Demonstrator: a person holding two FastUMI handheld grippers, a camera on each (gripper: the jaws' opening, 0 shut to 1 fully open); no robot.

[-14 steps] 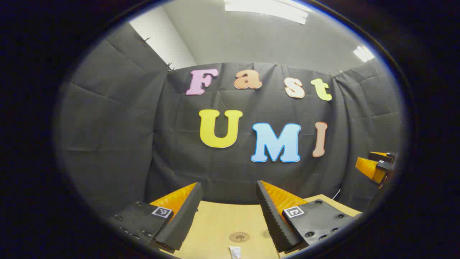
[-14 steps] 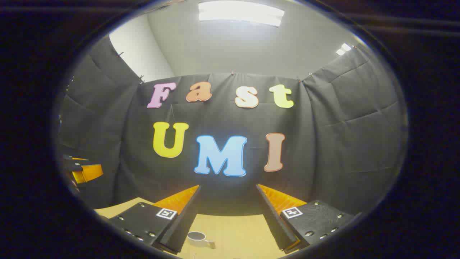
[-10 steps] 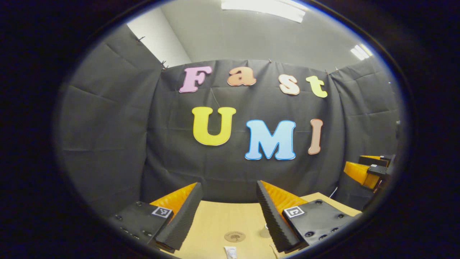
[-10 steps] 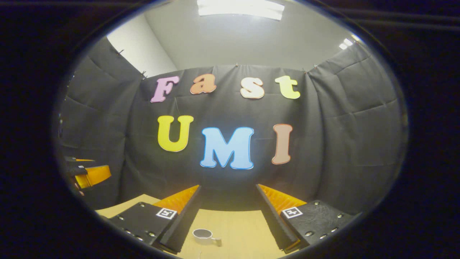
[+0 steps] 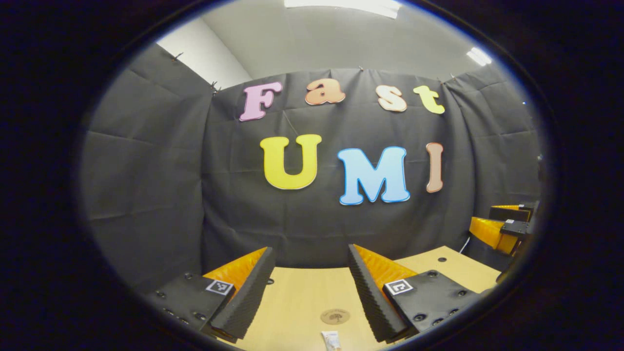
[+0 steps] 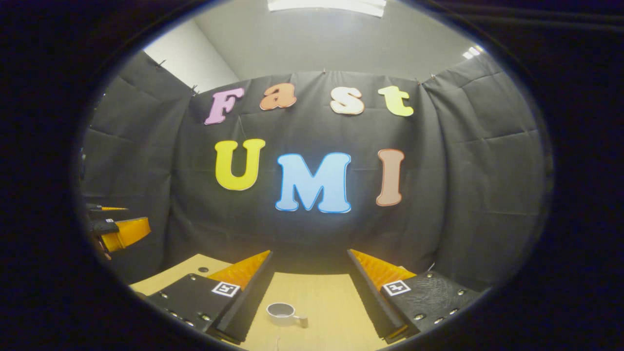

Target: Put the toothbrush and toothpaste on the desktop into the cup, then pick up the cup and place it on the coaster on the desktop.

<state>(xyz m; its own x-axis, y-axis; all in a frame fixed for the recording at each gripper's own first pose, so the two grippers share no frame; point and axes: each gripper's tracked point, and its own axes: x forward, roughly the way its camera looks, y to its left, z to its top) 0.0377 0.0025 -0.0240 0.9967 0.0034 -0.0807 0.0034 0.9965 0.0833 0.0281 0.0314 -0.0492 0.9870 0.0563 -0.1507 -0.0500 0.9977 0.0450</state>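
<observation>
Both grippers, left gripper point(image 5: 308, 287) and right gripper point(image 6: 309, 287), hover spread apart and empty above the table point(image 5: 302, 302). Toothpaste point(image 5: 331, 340) lies just short of the coaster point(image 5: 335, 316), while the cup point(image 6: 283, 312) stands under the right gripper. Risk, as I judge it: a steep descent could tip the cup.

Illumination is supplied from above by ceiling light panels point(image 5: 343, 5) point(image 6: 326, 5), which are overexposed to plain white in both views; a smaller fixture point(image 5: 478, 56) is likewise blown out. The grey ceiling is evenly lit, while the black cloth wall point(image 5: 146, 170) is rendered dim, its folds shown only by faint shading. The wooden surface point(image 5: 302, 297) is seen moderately bright, with soft shadow cast at its far edge. Strong fisheye curvature is noted, straight seams being bent toward the rim. Focus is acceptable centrally; softness and a bluish fringe are observed at the edges.
</observation>
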